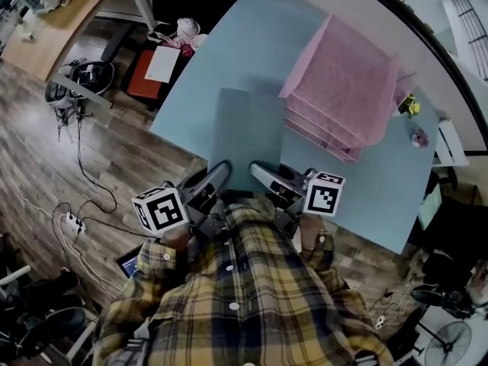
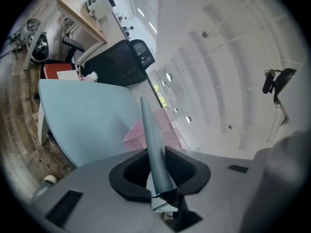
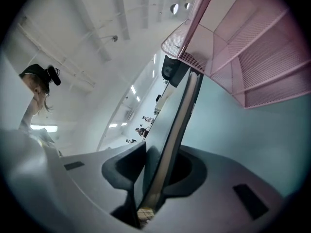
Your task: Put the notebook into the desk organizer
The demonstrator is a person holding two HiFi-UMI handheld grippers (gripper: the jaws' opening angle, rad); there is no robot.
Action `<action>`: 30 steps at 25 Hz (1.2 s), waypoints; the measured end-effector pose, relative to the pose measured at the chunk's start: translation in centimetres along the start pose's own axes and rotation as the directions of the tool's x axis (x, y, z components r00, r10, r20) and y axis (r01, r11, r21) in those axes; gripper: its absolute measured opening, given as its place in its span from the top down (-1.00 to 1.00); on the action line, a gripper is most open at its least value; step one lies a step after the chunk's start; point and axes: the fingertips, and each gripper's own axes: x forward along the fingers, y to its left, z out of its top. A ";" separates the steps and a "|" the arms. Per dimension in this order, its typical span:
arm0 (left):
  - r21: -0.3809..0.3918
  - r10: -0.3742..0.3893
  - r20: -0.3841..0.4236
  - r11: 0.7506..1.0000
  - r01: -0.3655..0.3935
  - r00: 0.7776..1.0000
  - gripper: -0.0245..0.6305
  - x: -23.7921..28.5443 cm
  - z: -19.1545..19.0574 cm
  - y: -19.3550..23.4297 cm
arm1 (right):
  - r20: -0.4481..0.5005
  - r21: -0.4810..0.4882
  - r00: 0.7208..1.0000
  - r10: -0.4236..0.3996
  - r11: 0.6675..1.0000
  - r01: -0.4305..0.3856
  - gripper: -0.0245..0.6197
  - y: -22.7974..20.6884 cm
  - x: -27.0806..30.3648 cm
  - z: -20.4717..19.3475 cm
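Notebook (image 1: 248, 132) is clamped at its near edge by left hand-held gripper (image 1: 217, 177) and right hand-held gripper (image 1: 263, 174), beside the pink desk organizer (image 1: 343, 90).

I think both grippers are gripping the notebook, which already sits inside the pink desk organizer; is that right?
Not quite. The left gripper and right gripper do grip the notebook, but it is outside the pink desk organizer, on the side nearer the person, as the head view shows.
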 end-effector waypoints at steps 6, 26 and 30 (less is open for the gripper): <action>0.025 -0.058 -0.116 0.998 0.062 0.992 0.66 -0.6 -0.5 0.1 | 0.116 0.034 0.991 -0.060 0.998 0.056 0.58 0.5 -0.5 -1.7; 0.046 -0.192 -0.378 0.973 0.226 0.906 0.66 6.0 -6.5 -4.6 | 0.376 0.088 0.899 -0.226 0.974 0.208 0.58 -0.5 -10.6 -1.7; 0.046 -0.197 -0.387 0.971 0.233 0.901 0.66 7.5 -6.6 -4.9 | 0.387 0.091 0.892 -0.232 0.973 0.214 0.58 -1.2 -11.5 -0.7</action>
